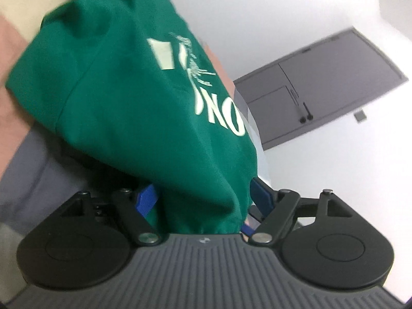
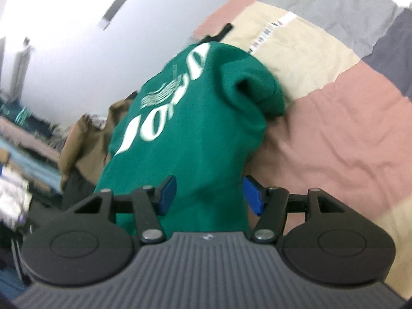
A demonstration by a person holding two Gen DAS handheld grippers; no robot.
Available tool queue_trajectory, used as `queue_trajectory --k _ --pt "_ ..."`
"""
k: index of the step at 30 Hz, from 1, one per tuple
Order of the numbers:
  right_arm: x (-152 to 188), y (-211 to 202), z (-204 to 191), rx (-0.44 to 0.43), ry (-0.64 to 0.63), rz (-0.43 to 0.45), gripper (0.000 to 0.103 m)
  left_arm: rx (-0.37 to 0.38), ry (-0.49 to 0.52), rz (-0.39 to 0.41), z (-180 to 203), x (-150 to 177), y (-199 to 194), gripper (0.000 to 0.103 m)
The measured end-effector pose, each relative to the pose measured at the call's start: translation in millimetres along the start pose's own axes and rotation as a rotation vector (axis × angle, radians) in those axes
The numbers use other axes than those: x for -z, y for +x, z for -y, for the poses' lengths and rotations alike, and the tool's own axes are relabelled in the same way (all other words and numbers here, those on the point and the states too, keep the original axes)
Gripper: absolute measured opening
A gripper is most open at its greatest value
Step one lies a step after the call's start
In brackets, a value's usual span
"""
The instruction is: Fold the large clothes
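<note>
Lying between both grippers' parted jaws, the green sweatshirt drapes over the patchwork bedspread.

A bedroom at home: patchwork bedspread, grey door, clothes heaped.

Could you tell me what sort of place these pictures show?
Probably a bedroom: a patchwork bedspread in pink, cream and grey blocks, a grey panelled door, and a heap of brown clothes.

A plain white wall carries a grey panelled door; a pink, cream and grey patchwork bedspread lies below.
</note>
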State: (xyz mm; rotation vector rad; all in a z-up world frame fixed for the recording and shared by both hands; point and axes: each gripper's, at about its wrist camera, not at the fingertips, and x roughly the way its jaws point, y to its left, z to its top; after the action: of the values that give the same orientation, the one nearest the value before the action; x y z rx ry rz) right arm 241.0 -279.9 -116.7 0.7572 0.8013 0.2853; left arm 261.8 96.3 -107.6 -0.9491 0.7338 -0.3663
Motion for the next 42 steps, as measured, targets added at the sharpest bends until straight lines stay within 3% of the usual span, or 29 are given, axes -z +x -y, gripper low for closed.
queue_trajectory --k 3,6,8,14,18,21,24,27,29,31,34,35,37,38,39,41,42 --pt "-5.8 26.5 11.3 -0.015 0.056 -0.002 0.060 0.071 -0.067 0.023 -18.7 -7.7 11.6 0.079" --pt "-7.3 48.3 17.0 -0.090 0.062 -0.033 0.060 0.148 -0.090 0.025 -27.3 -11.8 22.1 0.079" --pt "-6.7 53.2 13.3 -0.136 0.035 -0.029 0.060 0.184 -0.098 0.023 -30.7 -15.4 29.3 0.071" --pt "-24.2 43.0 2.0 -0.342 0.005 0.007 0.061 0.283 -0.126 0.015 -42.4 -30.2 34.9 0.051" --pt "-34.0 25.0 -6.0 -0.513 -0.036 0.081 0.061 0.418 -0.186 0.029 -52.4 -36.7 36.3 0.049" --pt "-37.4 18.6 -7.4 -0.577 -0.029 0.121 0.061 0.466 -0.227 0.081 -59.4 -36.7 35.3 0.048" --pt "-37.7 22.4 -2.5 -0.552 -0.029 0.131 0.060 0.456 -0.274 0.072 -63.7 -31.2 49.5 0.048" --pt "-35.2 36.0 7.0 -0.451 0.018 0.108 0.060 0.396 -0.266 0.065 -64.3 -29.1 50.6 0.049" --pt "-31.1 47.1 14.3 -0.373 0.049 0.089 0.060 0.354 -0.290 0.050 -67.3 -25.5 57.1 0.059" --pt "-27.5 53.9 18.2 -0.322 0.056 0.072 0.059 0.300 -0.286 0.045 -68.4 -23.3 63.0 0.063" --pt "-22.6 60.9 19.9 -0.283 0.048 0.051 0.059 0.277 -0.283 0.044 -69.7 -25.4 73.6 0.066" --pt "-21.9 62.1 18.5 -0.280 0.036 0.051 0.057 0.275 -0.281 0.046 -69.2 -27.5 77.8 0.065" --pt "-21.5 63.8 13.4 -0.277 0.001 0.048 0.041 0.282 -0.254 0.057 -65.5 -31.0 83.5 0.063" --pt "-20.3 64.0 8.4 -0.263 -0.036 0.057 0.036 0.294 -0.226 0.067 -62.1 -31.8 84.2 0.044" --pt "-19.7 62.4 4.2 -0.255 -0.069 0.067 0.025 0.325 -0.188 0.064 -57.6 -32.3 85.1 0.036" --pt "-18.0 57.6 -1.5 -0.269 -0.134 0.084 0.017 0.322 -0.116 0.085 -46.7 -32.3 82.2 0.024" --pt "-17.1 54.6 -5.0 -0.284 -0.158 0.091 0.015 0.319 -0.077 0.105 -40.6 -32.5 78.7 0.023"
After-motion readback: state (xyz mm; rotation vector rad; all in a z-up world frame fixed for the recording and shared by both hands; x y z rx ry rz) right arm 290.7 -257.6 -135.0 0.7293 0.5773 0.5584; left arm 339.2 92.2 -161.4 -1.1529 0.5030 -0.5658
